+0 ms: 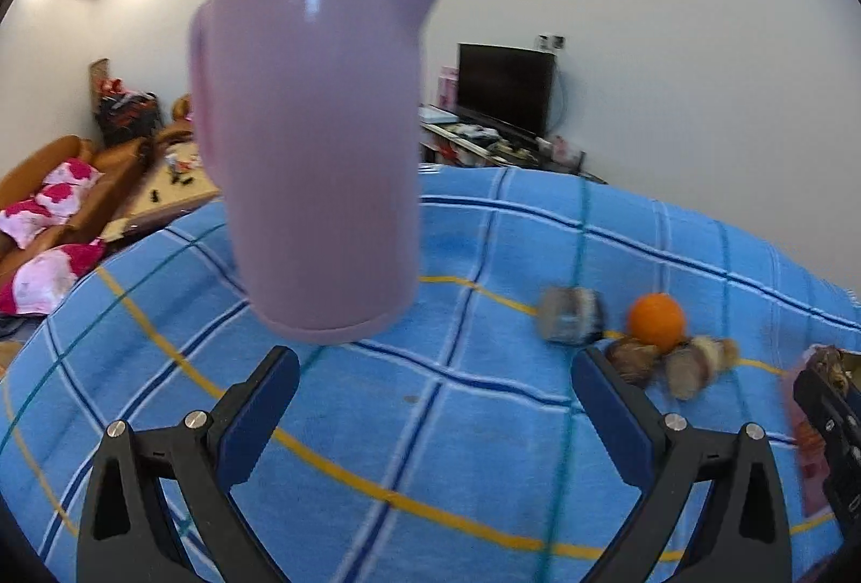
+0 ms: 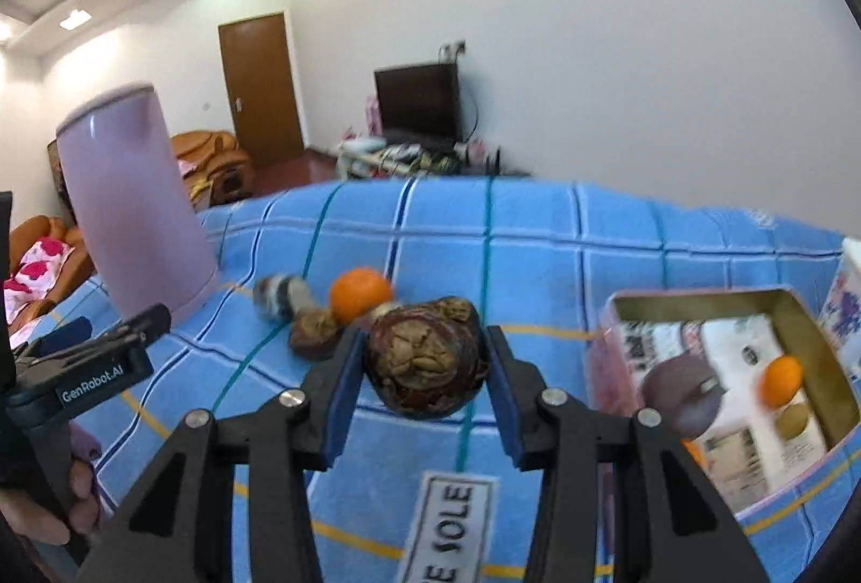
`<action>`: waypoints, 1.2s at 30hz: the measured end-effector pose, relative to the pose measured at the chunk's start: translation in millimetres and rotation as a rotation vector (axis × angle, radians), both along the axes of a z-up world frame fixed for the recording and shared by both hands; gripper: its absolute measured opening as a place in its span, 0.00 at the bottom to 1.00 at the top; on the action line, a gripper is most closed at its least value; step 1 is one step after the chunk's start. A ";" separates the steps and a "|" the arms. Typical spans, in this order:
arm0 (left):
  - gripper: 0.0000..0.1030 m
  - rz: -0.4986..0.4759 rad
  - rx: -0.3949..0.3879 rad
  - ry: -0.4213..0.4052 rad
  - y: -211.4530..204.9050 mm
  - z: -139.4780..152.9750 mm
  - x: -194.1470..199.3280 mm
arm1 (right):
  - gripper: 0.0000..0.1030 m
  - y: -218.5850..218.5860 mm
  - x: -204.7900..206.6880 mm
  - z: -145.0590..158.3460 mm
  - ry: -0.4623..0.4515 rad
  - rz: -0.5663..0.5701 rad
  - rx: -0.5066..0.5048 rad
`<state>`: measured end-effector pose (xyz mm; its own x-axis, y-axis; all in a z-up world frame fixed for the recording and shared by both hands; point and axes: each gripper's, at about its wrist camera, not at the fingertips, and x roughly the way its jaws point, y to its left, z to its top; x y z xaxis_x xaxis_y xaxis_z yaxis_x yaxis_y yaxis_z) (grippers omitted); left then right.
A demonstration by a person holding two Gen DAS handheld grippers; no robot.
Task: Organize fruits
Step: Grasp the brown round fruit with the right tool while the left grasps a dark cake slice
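Note:
My right gripper (image 2: 425,346) is shut on a wrinkled dark brown fruit (image 2: 425,367) and holds it just above the blue checked cloth (image 2: 538,260). Behind it on the cloth lie an orange (image 2: 359,292), another brown fruit (image 2: 315,335) and a blurred grey fruit (image 2: 280,296). To the right stands an open tin box (image 2: 796,314) holding an orange (image 2: 781,379), a dark purple fruit (image 2: 680,394) and a small brown one (image 2: 794,421). My left gripper (image 1: 436,362) is open and empty in front of a lilac jug (image 1: 312,152). The orange (image 1: 656,320) lies to its right.
The lilac jug (image 2: 134,206) stands tall at the cloth's left. A white label (image 2: 452,518) lies on the cloth below my right gripper. A hand (image 2: 48,502) holds the left gripper's handle. A sofa (image 1: 64,195), a television (image 1: 506,88) and a door (image 2: 261,88) are beyond the table.

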<state>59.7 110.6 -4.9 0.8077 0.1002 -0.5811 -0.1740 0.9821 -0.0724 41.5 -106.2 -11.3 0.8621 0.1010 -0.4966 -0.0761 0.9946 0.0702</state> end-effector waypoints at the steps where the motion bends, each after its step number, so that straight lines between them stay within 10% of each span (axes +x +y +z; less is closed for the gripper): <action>1: 0.99 -0.010 -0.002 0.006 -4.9 4.0 5.2 | 0.46 -4.3 -0.9 2.5 -0.008 0.002 0.020; 11: 0.95 -0.087 -0.024 0.153 -48.4 -1.1 96.8 | 0.46 -21.3 -1.1 3.9 0.029 0.023 0.120; 19: 0.68 -0.093 -0.050 0.268 -51.4 -39.6 123.6 | 0.46 -27.3 1.9 9.4 0.020 0.019 0.116; 25: 0.47 -0.137 -0.061 0.242 -57.1 -38.3 120.5 | 0.46 -24.9 6.8 7.6 0.033 0.012 0.118; 36: 0.45 -0.063 0.060 0.073 -48.9 -7.1 62.0 | 0.46 -24.1 1.4 13.7 -0.025 0.030 0.133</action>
